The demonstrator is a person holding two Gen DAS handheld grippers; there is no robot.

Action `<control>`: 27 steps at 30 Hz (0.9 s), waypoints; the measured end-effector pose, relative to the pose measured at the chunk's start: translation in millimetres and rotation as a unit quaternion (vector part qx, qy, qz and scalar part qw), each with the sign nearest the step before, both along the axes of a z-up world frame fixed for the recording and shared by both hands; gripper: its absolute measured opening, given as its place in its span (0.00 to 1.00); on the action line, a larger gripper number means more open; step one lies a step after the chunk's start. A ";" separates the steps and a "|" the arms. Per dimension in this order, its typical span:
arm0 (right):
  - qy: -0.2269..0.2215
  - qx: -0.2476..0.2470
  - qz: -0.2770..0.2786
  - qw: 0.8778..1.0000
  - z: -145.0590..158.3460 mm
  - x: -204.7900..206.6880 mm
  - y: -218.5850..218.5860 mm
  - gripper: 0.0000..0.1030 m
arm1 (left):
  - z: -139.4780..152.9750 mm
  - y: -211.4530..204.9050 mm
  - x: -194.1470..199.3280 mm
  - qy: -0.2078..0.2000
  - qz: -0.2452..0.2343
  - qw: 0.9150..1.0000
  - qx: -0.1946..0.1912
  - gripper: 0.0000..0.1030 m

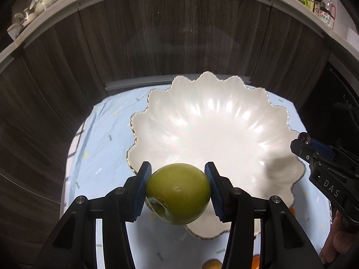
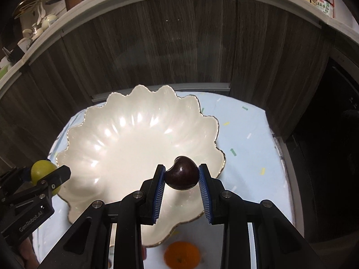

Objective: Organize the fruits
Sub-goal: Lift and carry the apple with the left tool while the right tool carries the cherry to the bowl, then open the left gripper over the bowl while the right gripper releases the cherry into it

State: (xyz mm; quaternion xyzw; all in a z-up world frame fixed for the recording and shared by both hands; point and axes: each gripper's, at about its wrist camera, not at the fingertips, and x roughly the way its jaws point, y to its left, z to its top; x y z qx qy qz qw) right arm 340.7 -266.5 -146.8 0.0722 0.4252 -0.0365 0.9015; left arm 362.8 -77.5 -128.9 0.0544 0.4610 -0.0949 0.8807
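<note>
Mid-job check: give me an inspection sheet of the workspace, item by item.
Surface: pale blue patterned cloth on a round table.
Job's things: white scalloped bowl holds no fruit; orange and small brown fruit lie on the cloth.
Clutter: nothing seen.
Grippers: left gripper grips green apple; right gripper grips dark plum.
Cables: nothing seen.
Surroundings: wood cabinet; bottles on counter.

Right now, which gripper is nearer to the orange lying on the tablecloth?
Right, as far as I can judge. The right gripper, shut on the dark plum, hangs above the orange. The left gripper, holding the green apple, is off to the orange's left.
</note>
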 end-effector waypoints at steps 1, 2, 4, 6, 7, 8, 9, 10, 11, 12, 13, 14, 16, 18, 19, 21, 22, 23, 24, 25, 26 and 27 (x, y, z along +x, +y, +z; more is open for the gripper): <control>0.003 0.000 0.001 1.000 -2.1 1.3 0.2 0.30 | -2.4 -0.4 1.2 0.002 0.000 1.000 0.001 0.47; 0.005 0.001 0.001 1.000 -4.2 2.3 0.5 0.30 | -5.3 -0.9 2.7 0.004 -0.001 1.000 0.002 0.47; 0.012 0.002 0.002 1.000 -9.3 5.4 0.3 0.30 | -11.5 -1.4 6.5 0.011 -0.001 1.000 0.003 0.47; 0.020 0.003 0.004 1.000 -14.2 9.0 0.8 0.30 | -16.6 -1.8 9.2 0.017 -0.001 1.000 0.002 0.47; 0.023 0.004 0.004 1.000 -16.2 10.7 0.5 0.30 | -19.4 -2.1 10.8 0.021 -0.001 1.000 0.003 0.47; 0.027 0.005 0.004 1.000 -18.0 12.1 0.4 0.30 | -21.7 -2.2 12.3 0.025 -0.001 1.000 0.002 0.47; 0.029 0.005 0.005 1.000 -19.1 13.2 0.6 0.30 | -23.5 -2.3 13.5 0.029 -0.001 1.000 0.001 0.47; 0.031 0.004 0.007 0.999 -19.5 14.0 1.1 0.30 | -24.9 -2.9 14.3 0.031 -0.001 1.000 0.001 0.47; 0.032 0.004 0.008 0.999 -19.8 14.4 1.2 0.30 | -25.7 -3.3 14.8 0.034 -0.001 0.999 0.002 0.47; 0.033 0.003 0.010 0.999 -19.6 15.0 1.5 0.30 | -26.3 -3.8 14.9 0.036 -0.001 0.999 0.002 0.47; 0.033 0.003 0.011 0.999 -19.6 15.3 1.5 0.31 | -26.7 -4.3 15.0 0.037 0.000 0.999 0.004 0.47; 0.031 0.002 0.011 0.999 -19.4 15.1 1.4 0.31 | -27.3 -4.7 15.1 0.038 0.001 0.999 0.006 0.47; 0.030 -0.004 0.009 0.999 -18.7 15.2 1.3 0.31 | -29.2 -5.3 15.8 0.043 0.003 0.999 0.006 0.47; 0.033 -0.007 0.007 0.999 -19.1 15.8 1.0 0.37 | -32.5 -6.2 16.2 0.051 0.004 0.999 0.011 0.47; 0.033 -0.009 0.005 0.999 -18.9 15.8 0.6 0.45 | -33.4 -6.0 15.5 0.053 0.005 0.999 0.013 0.47; 0.027 -0.018 -0.001 0.999 -16.5 14.8 0.3 0.58 | -33.0 -5.8 13.5 0.050 0.007 0.999 0.016 0.58; 0.023 -0.023 -0.004 0.999 -14.8 13.9 0.3 0.65 | -30.2 -5.5 12.1 0.044 0.004 0.999 0.010 0.67; 0.018 -0.025 -0.005 1.000 -12.9 12.9 0.1 0.68 | -27.8 -5.2 11.0 0.037 0.007 0.999 0.011 0.72; 0.014 -0.024 -0.006 1.000 -11.0 12.2 -0.3 0.69 | -23.0 -4.8 9.0 0.024 0.013 0.999 0.018 0.79; 0.013 -0.024 -0.007 1.000 -9.5 11.9 -0.8 0.71 | -20.3 -4.2 8.4 0.018 0.014 1.000 0.020 0.82; 0.012 -0.025 -0.010 1.000 -7.8 11.7 -1.3 0.73 | -17.1 -3.2 8.0 0.014 0.016 1.000 0.018 0.82; 0.011 -0.026 -0.012 1.000 -6.0 11.4 -1.6 0.73 | -15.0 -2.1 7.9 0.014 0.016 1.000 0.016 0.82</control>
